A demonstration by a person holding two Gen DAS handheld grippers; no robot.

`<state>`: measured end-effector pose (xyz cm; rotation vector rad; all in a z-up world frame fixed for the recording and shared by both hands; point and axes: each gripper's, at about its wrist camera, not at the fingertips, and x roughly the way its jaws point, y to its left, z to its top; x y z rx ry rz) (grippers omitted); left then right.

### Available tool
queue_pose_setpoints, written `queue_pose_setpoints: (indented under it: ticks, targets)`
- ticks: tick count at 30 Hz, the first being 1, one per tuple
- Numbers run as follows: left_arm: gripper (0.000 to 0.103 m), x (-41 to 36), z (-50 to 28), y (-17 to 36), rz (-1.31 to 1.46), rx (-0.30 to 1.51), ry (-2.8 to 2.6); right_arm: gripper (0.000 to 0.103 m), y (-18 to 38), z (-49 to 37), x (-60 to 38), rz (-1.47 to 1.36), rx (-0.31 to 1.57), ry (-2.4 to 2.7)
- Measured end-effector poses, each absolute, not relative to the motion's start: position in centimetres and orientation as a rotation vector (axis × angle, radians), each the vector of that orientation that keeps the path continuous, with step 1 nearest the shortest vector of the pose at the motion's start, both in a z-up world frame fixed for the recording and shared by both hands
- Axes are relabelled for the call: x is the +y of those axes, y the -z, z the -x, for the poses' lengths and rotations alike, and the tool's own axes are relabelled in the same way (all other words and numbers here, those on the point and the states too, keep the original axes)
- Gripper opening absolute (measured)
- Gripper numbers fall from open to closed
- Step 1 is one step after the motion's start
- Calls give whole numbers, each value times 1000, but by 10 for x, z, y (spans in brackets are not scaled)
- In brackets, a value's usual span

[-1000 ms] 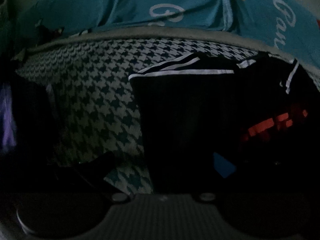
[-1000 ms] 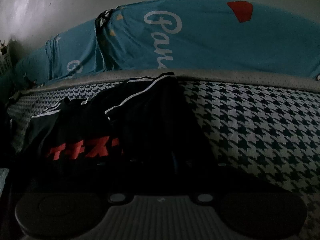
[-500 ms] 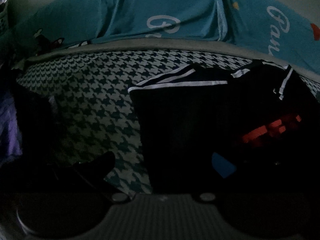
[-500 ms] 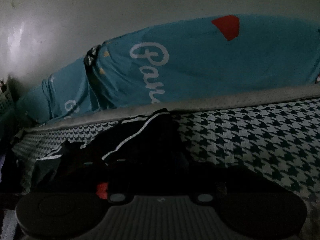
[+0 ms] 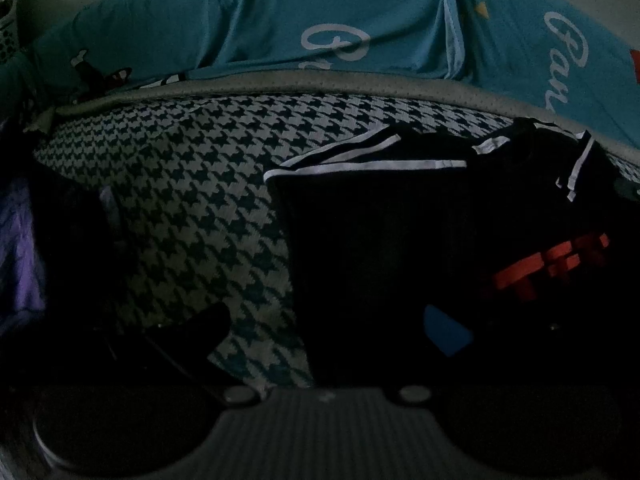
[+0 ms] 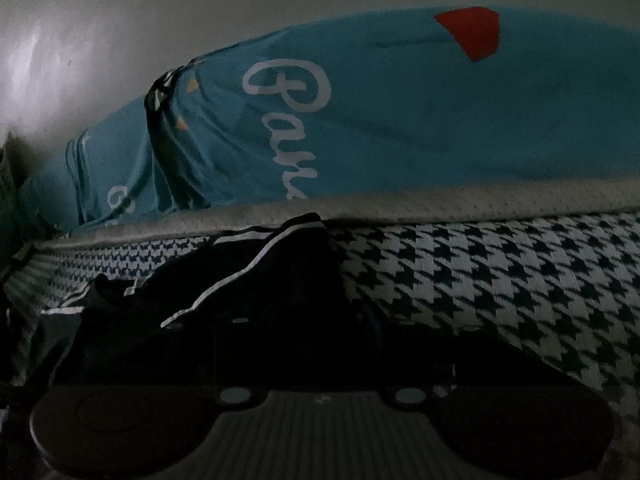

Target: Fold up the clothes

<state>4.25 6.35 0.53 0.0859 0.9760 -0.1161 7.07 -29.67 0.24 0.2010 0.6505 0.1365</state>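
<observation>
Right wrist view, nearest first: the right gripper (image 6: 320,344) is low over the black garment (image 6: 256,300), its dark fingers (image 6: 224,340) lost against dark cloth; its jaws have just been opening, and whether any fabric is between them cannot be made out. Beyond them the garment's white-striped edge (image 6: 248,270) lies rumpled and bunched rather than flat, reaching back to the grey mattress border (image 6: 440,204). Left wrist view: the left gripper (image 5: 324,344) hovers with one dark finger (image 5: 200,328) over the houndstooth cover (image 5: 180,200) and a blue pad (image 5: 446,334) over the garment; whether it is spread or pinching the hem cannot be told in this light. The garment lies on the cover, red lettering (image 5: 552,264) uppermost, with a teal printed sheet (image 5: 280,24) against the wall behind. Judged risks: poor contrast may lead either claw to close on a single layer, or on the cover beneath, dragging it with the fold. The bunched far edge is likely to carry creases into the fold unless smoothed first. A partly spread right claw moving across loose cloth may snag and pull the piece askew.
</observation>
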Motion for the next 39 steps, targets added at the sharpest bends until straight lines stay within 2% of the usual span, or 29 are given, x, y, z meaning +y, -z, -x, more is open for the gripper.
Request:
queue_pose_setpoints:
  ticks: [3,11,14,31,39]
  targets:
    - [103,63,-43,-4,-91,979,116,39,0,-74,-296,-190,644,-150]
    - [103,63,-43,-3,-94,986,118,13,2,-74,-296,-188,634,-151]
    - [103,63,-42,-4,-93,985,116,8,0,-74,-293,-183,633,-140]
    - [103,75,-39,-13,-78,961,101,8,-17,-64,-274,-168,578,-96]
    - [103,76,-43,-10,-77,972,97,14,2,-74,-291,-216,622,-112]
